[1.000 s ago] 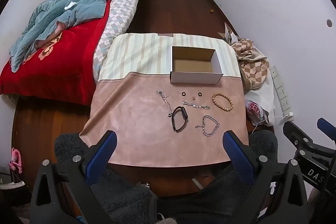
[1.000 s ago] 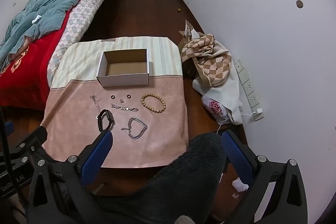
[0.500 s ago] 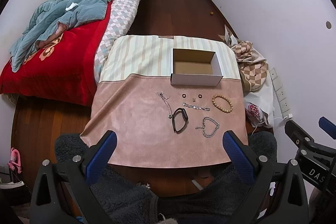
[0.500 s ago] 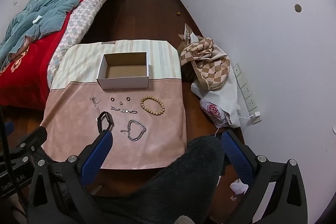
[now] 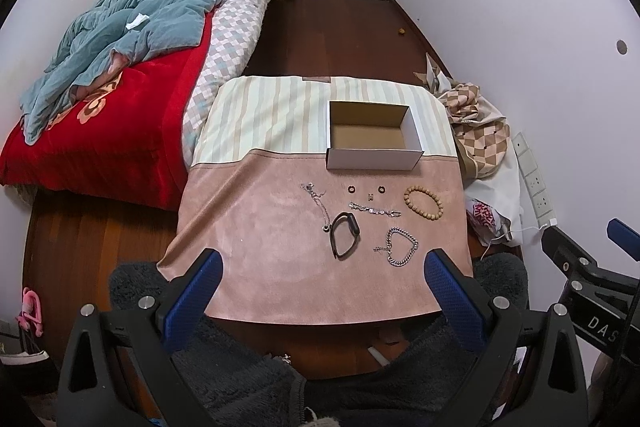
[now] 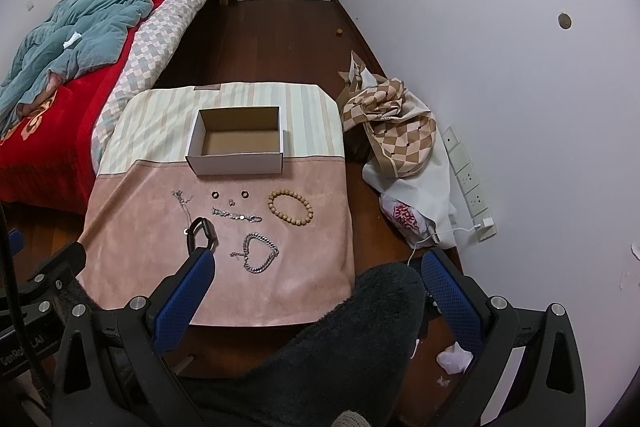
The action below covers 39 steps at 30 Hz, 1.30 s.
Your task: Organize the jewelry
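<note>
An open cardboard box (image 5: 374, 135) (image 6: 237, 141), empty, stands on the cloth-covered table (image 5: 260, 259). In front of it lie a wooden bead bracelet (image 5: 423, 202) (image 6: 290, 207), a silver curb chain in a heart shape (image 5: 401, 246) (image 6: 260, 251), a black band (image 5: 344, 235) (image 6: 201, 231), a thin silver chain (image 5: 318, 203), a linked silver bracelet (image 5: 374, 209) and two small dark rings (image 5: 352, 189). My left gripper (image 5: 322, 273) and right gripper (image 6: 318, 275) are open and empty, high above the table's near edge.
A bed with a red quilt and blue blanket (image 5: 120, 67) is to the left. A checkered cloth bundle and bags (image 6: 396, 131) lie on the wood floor to the right, by wall sockets (image 6: 468, 179). A dark fuzzy garment (image 6: 340, 347) fills the bottom.
Both grippers have risen and pulled back a little; the table and jewelry look slightly smaller. Nothing on the table has moved.
</note>
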{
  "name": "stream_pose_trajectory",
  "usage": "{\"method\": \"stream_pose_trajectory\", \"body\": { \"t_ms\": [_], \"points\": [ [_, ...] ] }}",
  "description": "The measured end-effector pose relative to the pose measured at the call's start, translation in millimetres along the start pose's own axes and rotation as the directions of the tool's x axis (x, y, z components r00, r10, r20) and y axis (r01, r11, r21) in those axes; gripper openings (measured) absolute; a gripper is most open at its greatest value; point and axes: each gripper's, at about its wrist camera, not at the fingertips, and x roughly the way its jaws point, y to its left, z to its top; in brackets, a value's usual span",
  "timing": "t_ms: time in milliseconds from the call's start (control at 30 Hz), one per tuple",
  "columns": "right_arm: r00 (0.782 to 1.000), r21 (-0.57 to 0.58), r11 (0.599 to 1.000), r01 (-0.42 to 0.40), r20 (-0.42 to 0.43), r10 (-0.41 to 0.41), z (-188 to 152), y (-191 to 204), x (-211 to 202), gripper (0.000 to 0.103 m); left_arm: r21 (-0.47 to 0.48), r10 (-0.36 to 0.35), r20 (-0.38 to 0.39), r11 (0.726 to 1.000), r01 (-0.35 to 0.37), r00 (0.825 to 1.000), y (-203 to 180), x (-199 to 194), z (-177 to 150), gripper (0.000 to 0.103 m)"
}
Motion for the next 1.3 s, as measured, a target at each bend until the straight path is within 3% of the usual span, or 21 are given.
{"method": "stream_pose_trajectory", "body": {
  "t_ms": [1300],
  "points": [
    [0.999, -0.018, 1.000, -0.006, 0.034, 0.007, 4.8, 3.4, -4.9, 0.103, 0.009, -0.003, 0.012, 1.000, 0.003, 1.000, 3.9, -5.7, 1.2, 0.103]
  ]
}}
